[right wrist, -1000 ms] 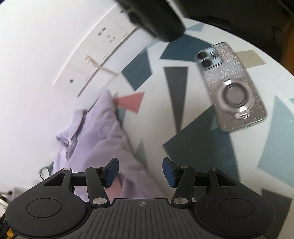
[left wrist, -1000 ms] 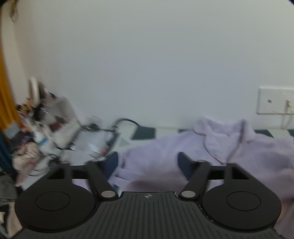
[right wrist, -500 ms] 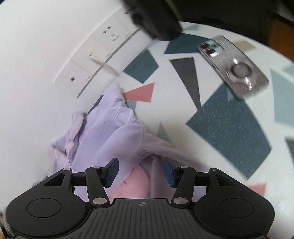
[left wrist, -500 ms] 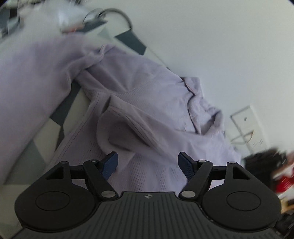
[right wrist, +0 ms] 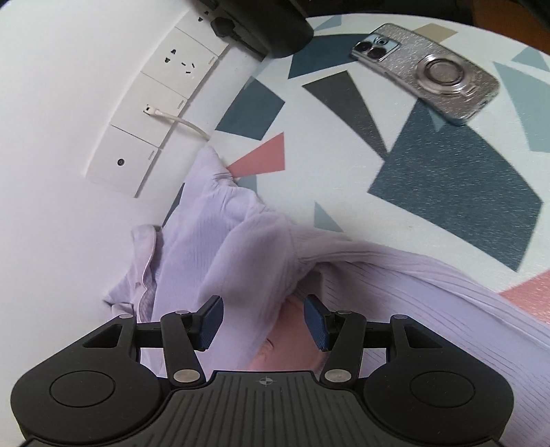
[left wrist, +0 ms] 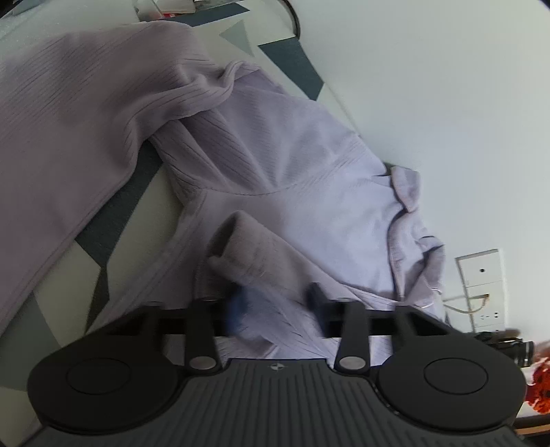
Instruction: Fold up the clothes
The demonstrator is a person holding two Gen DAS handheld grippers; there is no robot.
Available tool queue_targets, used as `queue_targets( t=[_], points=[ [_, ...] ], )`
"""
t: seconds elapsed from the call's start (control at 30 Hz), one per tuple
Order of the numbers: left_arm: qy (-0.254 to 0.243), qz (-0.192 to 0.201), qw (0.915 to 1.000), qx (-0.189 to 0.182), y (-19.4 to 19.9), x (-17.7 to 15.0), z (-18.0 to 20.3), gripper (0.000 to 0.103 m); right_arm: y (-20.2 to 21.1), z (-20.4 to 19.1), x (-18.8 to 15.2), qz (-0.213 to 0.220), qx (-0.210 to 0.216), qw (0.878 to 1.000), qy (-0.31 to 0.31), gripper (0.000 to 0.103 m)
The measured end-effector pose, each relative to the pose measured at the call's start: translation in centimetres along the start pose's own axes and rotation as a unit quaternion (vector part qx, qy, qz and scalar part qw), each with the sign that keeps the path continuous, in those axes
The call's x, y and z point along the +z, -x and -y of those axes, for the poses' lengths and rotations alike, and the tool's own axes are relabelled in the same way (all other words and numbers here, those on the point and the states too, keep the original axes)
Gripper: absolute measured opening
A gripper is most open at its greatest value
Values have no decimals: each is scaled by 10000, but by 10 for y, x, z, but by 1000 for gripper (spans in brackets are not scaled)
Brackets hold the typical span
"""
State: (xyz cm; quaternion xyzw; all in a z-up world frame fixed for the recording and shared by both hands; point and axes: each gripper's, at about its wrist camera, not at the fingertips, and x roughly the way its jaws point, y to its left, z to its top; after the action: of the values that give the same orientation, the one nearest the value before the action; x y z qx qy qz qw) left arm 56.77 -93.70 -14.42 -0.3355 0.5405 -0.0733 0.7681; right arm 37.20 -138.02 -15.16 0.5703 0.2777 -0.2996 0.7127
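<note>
A lilac ribbed garment [left wrist: 292, 154] with a collar lies crumpled on the patterned table cover, one sleeve spread to the left. My left gripper [left wrist: 276, 299] points down onto its middle. Its blurred jaws are closing around a raised fold of the cloth, and no firm pinch shows. In the right wrist view the same garment [right wrist: 240, 247] bunches up by the wall. My right gripper [right wrist: 263, 323] stands open over it. A bulge of cloth sits between its blue pads [right wrist: 209, 323], with a gap beside the right pad.
A glittery phone [right wrist: 426, 72] lies on the table cover [right wrist: 447, 189] at the far right. Wall sockets [right wrist: 151, 110] with a white cable [right wrist: 178, 120] are close behind the garment. A black device [right wrist: 261, 20] sits by the wall. A red object [left wrist: 539, 388] shows at the left view's right edge.
The left gripper swung from facing the wall down onto the garment, and its jaws narrowed around a fold. The right gripper shifted over the garment's bunched edge, its opening unchanged.
</note>
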Motion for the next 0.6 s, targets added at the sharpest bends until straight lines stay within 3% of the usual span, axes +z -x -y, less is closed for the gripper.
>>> queue_targets(
  t=[0.03,0.1,0.23,0.27,0.3,0.33,0.4,0.47,0.57,0.6],
  points=[
    [6,0,10000,13,0,1,0,33,-4,0,2,-16,-10,10000,-54,49],
    [22,86,10000,-37,3,1,1,17,-13,0,5,-64,-30,9999,-155,49],
    [38,245,9997,-43,11,-2,9,10,-31,2,9,-278,-194,9990,-306,46],
    [31,277,9996,-31,13,-1,12,9,-33,3,9,-285,-217,9987,-352,37],
    [-12,307,9995,-43,15,2,18,8,-36,4,10,-292,-241,9985,-398,11],
    [-70,350,9993,-59,17,5,25,8,-37,7,11,-310,-90,9984,-472,6],
    [-346,579,9974,-239,27,16,51,7,-30,9,16,-175,184,9969,-740,5],
    [-862,955,9890,-733,52,26,88,7,-15,8,20,103,704,9923,-1015,5],
    [-1788,1476,9635,-1341,99,19,129,8,9,3,25,389,1271,9850,-1098,5],
    [-1774,1428,9649,-1309,102,15,125,8,15,2,25,411,1308,9851,-1036,5]
  ],
)
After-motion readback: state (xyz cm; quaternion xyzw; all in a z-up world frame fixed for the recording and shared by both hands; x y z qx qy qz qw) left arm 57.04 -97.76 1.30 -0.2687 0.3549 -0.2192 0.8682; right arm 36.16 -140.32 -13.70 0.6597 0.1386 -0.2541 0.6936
